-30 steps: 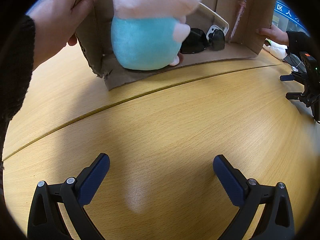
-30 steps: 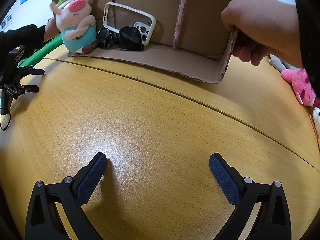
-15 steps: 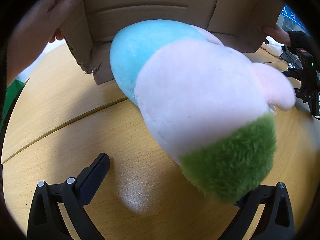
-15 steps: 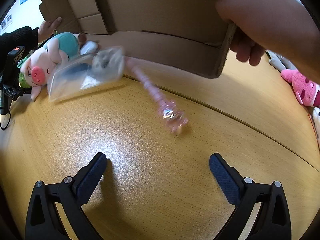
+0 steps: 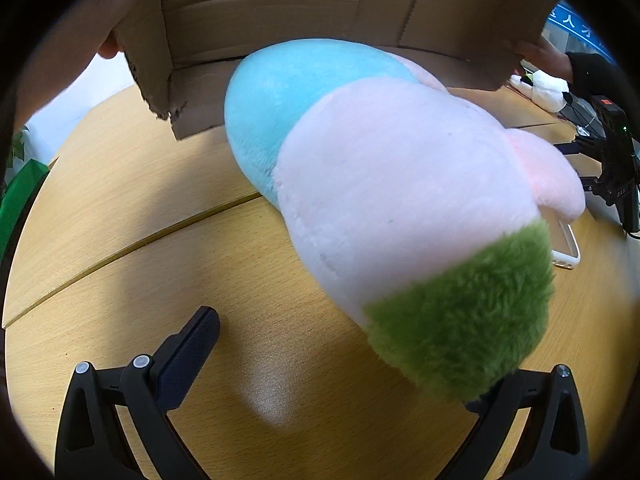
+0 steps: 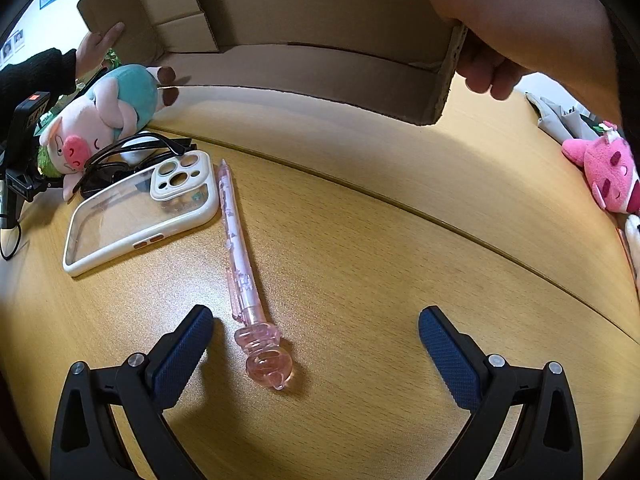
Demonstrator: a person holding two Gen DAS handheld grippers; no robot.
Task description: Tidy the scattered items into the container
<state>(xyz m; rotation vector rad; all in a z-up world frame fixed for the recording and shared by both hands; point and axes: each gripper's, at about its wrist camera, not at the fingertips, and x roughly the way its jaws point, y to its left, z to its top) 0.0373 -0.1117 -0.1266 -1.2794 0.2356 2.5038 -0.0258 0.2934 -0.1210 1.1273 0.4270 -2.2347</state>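
Observation:
A cardboard box [image 6: 320,8] is held tipped up above the wooden table by two bare hands [image 6: 520,28]. Its contents lie on the table: a plush pig [image 6: 104,120] on its side, black sunglasses [image 6: 132,156], a clear phone case [image 6: 140,216] and a pink pen [image 6: 240,256]. My right gripper [image 6: 316,344] is open and empty, with the pen's ornamental end between its fingers. In the left wrist view the pig [image 5: 400,208] fills the middle and hides the right finger of my open left gripper [image 5: 340,364]. The box [image 5: 280,12] shows behind it.
A pink plush toy [image 6: 604,172] lies at the table's right edge. A black stand with a device [image 5: 616,160] sits on the table; it also shows in the right wrist view [image 6: 20,168]. A white plush [image 5: 540,88] lies far back.
The box has been tipped and lifted, and the pig, sunglasses, phone case and pen have spilled out onto the table. Both grippers have stayed still and open.

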